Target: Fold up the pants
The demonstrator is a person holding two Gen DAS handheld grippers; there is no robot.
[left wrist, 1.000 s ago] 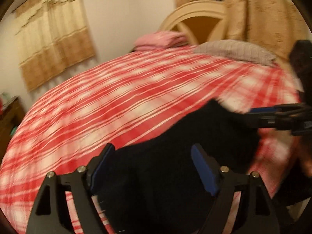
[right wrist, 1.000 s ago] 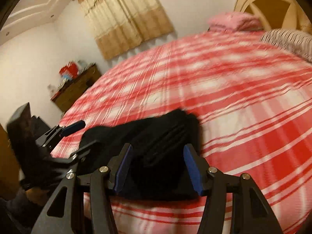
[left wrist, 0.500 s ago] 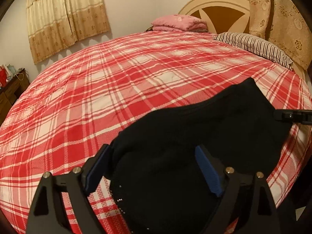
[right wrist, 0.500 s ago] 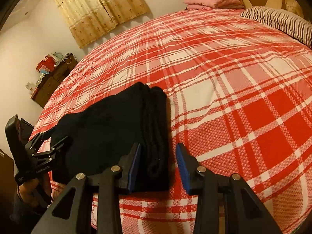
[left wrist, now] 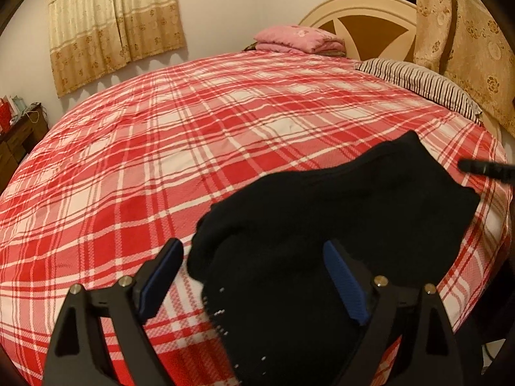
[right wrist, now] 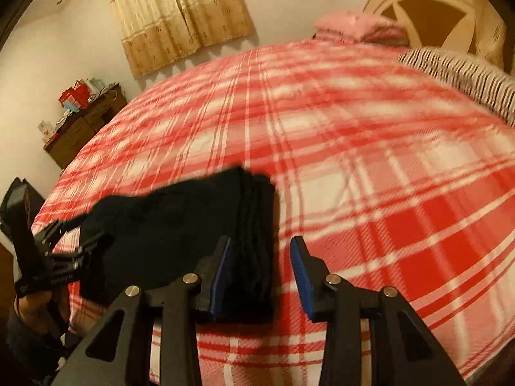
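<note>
The black pants [left wrist: 354, 209] lie folded in a thick bundle on the red plaid bed, near its front edge. My left gripper [left wrist: 254, 276] is wide open at the bundle's left end, with cloth lying between its blue pads but not pinched. In the right wrist view the pants [right wrist: 180, 218] show a stacked folded edge. My right gripper [right wrist: 261, 273] stands partly open over that edge. Its left pad is against the cloth, and bare bedspread shows beside the right pad. The left gripper [right wrist: 83, 230] appears at the bundle's far end.
The red plaid bedspread [left wrist: 193, 148] stretches far beyond the pants. A pink folded blanket [left wrist: 299, 40] and a striped pillow [left wrist: 418, 80] lie by the headboard. A wooden dresser [right wrist: 83, 128] stands by the wall at left. Curtains hang behind.
The pants have settled flat on the bed. My right jaws have narrowed around the folded edge. My left gripper has sunk a little and its jaws have spread slightly wider.
</note>
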